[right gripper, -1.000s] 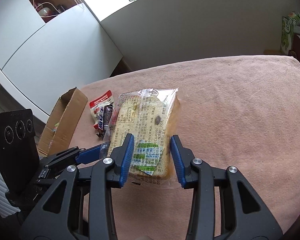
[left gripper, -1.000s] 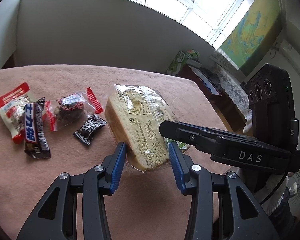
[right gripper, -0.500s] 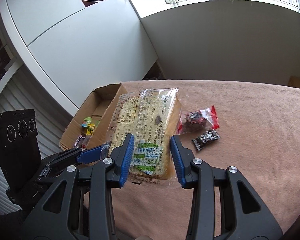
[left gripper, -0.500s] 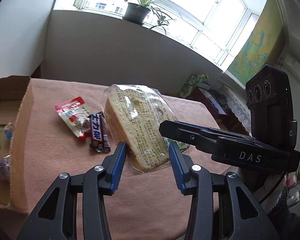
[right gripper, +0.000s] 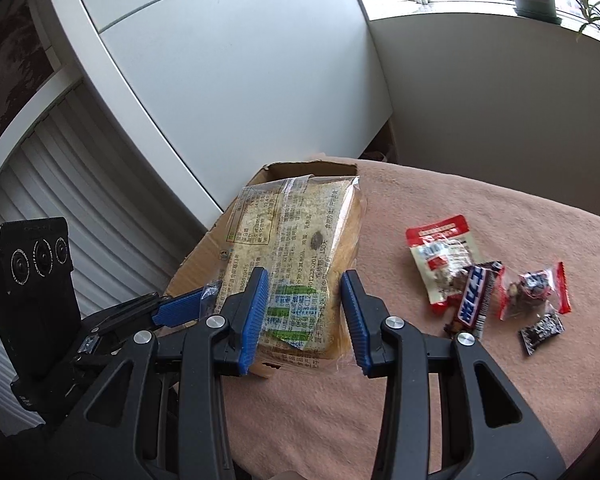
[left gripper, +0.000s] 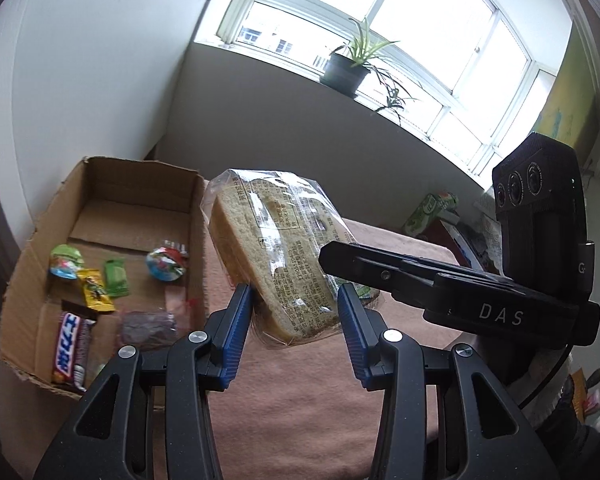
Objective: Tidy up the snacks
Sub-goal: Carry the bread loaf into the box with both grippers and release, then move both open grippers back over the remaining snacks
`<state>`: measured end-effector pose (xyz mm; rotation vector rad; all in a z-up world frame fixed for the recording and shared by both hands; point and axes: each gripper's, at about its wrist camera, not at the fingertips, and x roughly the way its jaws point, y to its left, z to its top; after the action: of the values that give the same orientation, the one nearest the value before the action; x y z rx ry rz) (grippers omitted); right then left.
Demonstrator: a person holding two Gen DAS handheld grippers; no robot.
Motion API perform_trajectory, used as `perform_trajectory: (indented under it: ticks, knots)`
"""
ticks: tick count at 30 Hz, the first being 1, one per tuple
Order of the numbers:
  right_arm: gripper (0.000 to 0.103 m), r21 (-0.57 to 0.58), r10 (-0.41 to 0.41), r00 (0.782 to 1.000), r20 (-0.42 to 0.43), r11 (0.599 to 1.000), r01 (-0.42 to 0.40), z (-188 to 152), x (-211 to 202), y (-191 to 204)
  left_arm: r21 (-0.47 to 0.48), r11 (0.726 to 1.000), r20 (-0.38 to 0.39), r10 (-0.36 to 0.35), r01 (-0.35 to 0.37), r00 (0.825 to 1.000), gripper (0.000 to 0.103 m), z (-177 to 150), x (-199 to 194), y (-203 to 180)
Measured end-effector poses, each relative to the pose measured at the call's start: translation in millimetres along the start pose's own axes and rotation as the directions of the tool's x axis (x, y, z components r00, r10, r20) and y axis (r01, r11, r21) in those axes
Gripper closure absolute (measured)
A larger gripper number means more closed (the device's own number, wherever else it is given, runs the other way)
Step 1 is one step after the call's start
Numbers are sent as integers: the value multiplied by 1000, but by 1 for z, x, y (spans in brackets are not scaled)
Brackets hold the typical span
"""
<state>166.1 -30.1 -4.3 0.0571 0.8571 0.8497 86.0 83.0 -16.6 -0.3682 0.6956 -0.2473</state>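
Bread pack (left gripper: pixel 276 256) held aloft beside box (left gripper: pixel 40 240), clamped by left gripper (left gripper: pixel 296 316) and right gripper (right gripper: pixel 304 308) jaws.
Several snacks are boxed; four packets (right gripper: pixel 488 276) remain on the surface (right gripper: pixel 460 380).

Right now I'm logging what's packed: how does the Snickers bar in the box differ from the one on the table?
The Snickers bar in the box lies inside the cardboard box among small candies; the Snickers bar on the table lies on the pink cloth. The boxed one lies clear of its neighbours; the table one overlaps a red-and-white snack bag. Both look alike in wrapper.
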Motion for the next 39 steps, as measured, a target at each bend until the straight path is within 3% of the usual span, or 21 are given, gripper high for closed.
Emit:
perform_trajectory:
  ticks: [8,18,31,33,39]
  knots:
    - [63,-29,25,999,-44,999,-26,19,54,20,-44,996,25,81,-80,996,60,19,-10,45]
    - [63,5,55,995,-84,998,-55,26,95,12,-51,987,3,153,-153,988,63,20,-7,83]
    - [62,22,36,996,-76,999,-35,28,91,7,-47,976,-26,211,-212,977,63,15,2,89]
    - [53,26,32,997,-66,999,-31,26,79,4,-49,976,-23,212,-213,977,63,15,1,88]
    - [51,28,14,999,-30,1000,-13,19,48,-7,-66,977,-13,200,-201,980,63,13,-4,85]
